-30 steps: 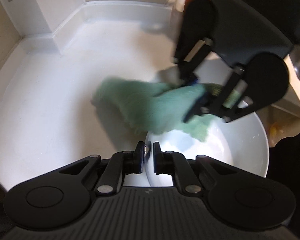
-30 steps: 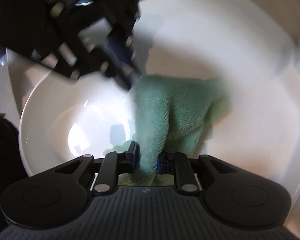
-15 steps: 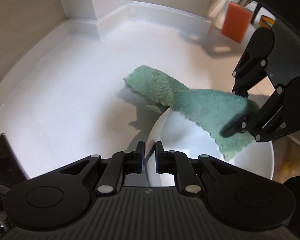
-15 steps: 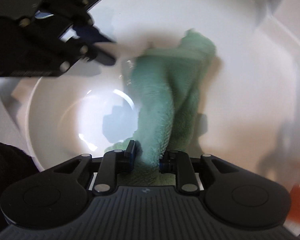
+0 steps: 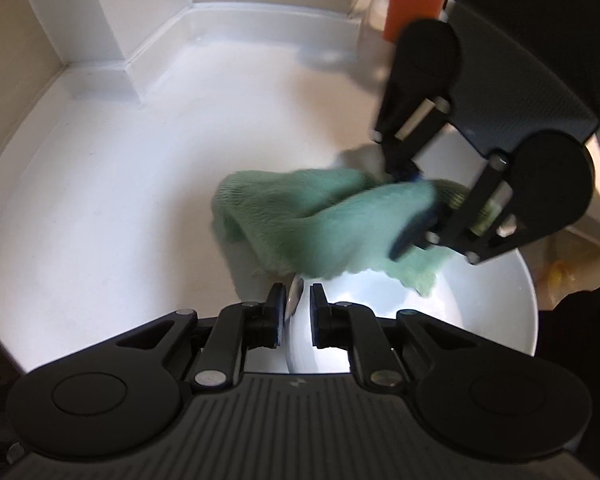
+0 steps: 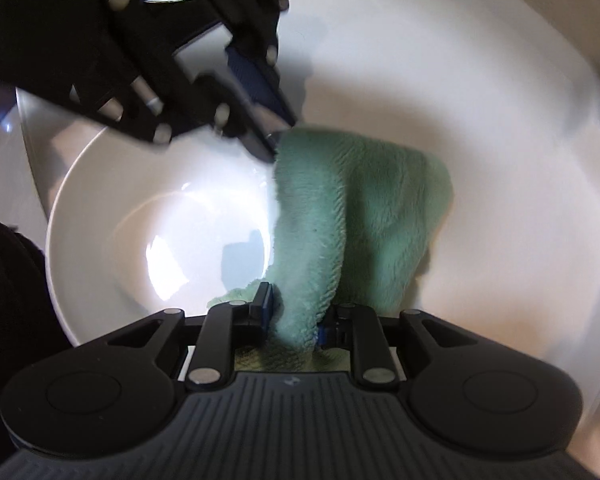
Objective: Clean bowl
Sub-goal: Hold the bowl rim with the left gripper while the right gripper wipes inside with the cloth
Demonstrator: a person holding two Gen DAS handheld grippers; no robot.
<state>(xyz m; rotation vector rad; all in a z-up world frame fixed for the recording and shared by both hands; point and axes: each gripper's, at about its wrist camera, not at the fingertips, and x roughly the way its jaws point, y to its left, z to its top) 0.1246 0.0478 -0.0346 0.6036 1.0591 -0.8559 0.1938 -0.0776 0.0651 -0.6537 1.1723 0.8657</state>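
My left gripper point(image 5: 297, 307) straddles the white bowl's point(image 5: 496, 320) near rim, jaws closing w/ the rim between them. My right gripper point(image 6: 294, 314) is closing too, green cloth point(image 6: 360, 216) bunched between its pads, draped over the bowl's edge onto the white counter point(image 5: 112, 184). Orange block point(image 5: 410, 10) at back.

Both tongs point steeply down, left tongs point(image 5: 297, 307) and right tongs point(image 6: 296, 312) closing.

No words, numbers or brand names could be read anywhere; only a tiny unreadable mark sat on each gripper's body
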